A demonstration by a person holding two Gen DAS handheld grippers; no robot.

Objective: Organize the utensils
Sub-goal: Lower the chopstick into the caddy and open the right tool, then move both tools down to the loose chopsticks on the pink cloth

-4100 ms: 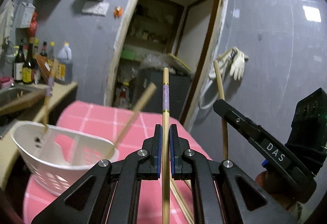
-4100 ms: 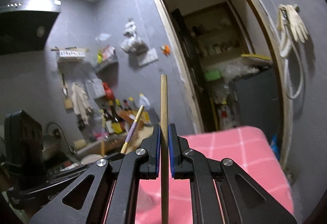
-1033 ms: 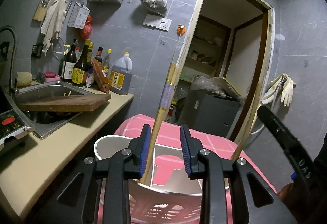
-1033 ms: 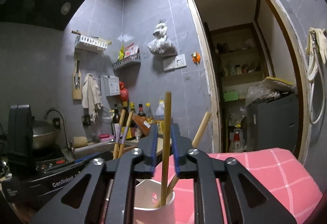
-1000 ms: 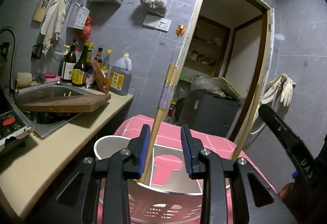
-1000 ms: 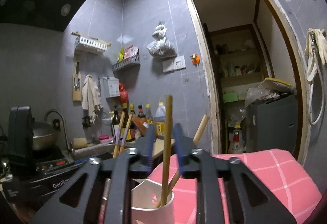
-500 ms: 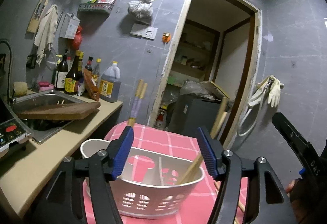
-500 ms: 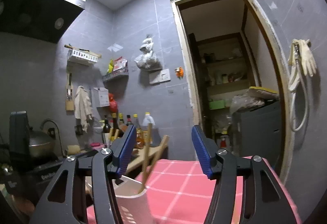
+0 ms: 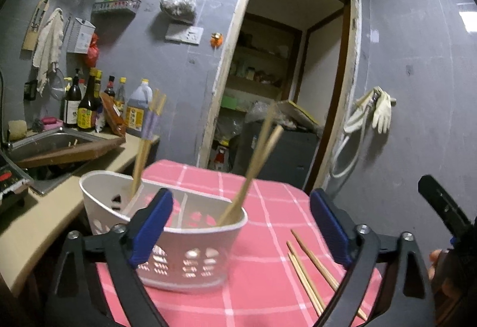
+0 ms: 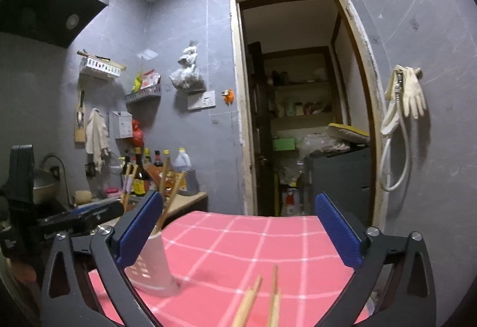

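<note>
A white perforated basket (image 9: 190, 252) stands on the pink checked tablecloth (image 9: 268, 195). Purple-banded chopsticks (image 9: 146, 142) lean in its left compartment and plain wooden chopsticks (image 9: 256, 160) in its right one. Three loose chopsticks (image 9: 310, 270) lie on the cloth to the right of it. My left gripper (image 9: 240, 201) is back from the basket, jaws still opening wide, nothing between them. My right gripper (image 10: 238, 201) is likewise opening and empty, with the basket (image 10: 155, 264) at its left and loose chopsticks (image 10: 256, 303) blurred below.
Left of the table runs a beige counter (image 9: 44, 216) with a sink (image 9: 38, 142), a wooden board (image 9: 68, 152) across it and several bottles (image 9: 86, 109). An open doorway (image 10: 301, 106) faces me. Gloves and a hose (image 10: 405, 100) hang on the right wall.
Both grippers let go of their chopsticks, which now lean in the basket. Both sets of jaws spread wide and both grippers drew back from the basket.
</note>
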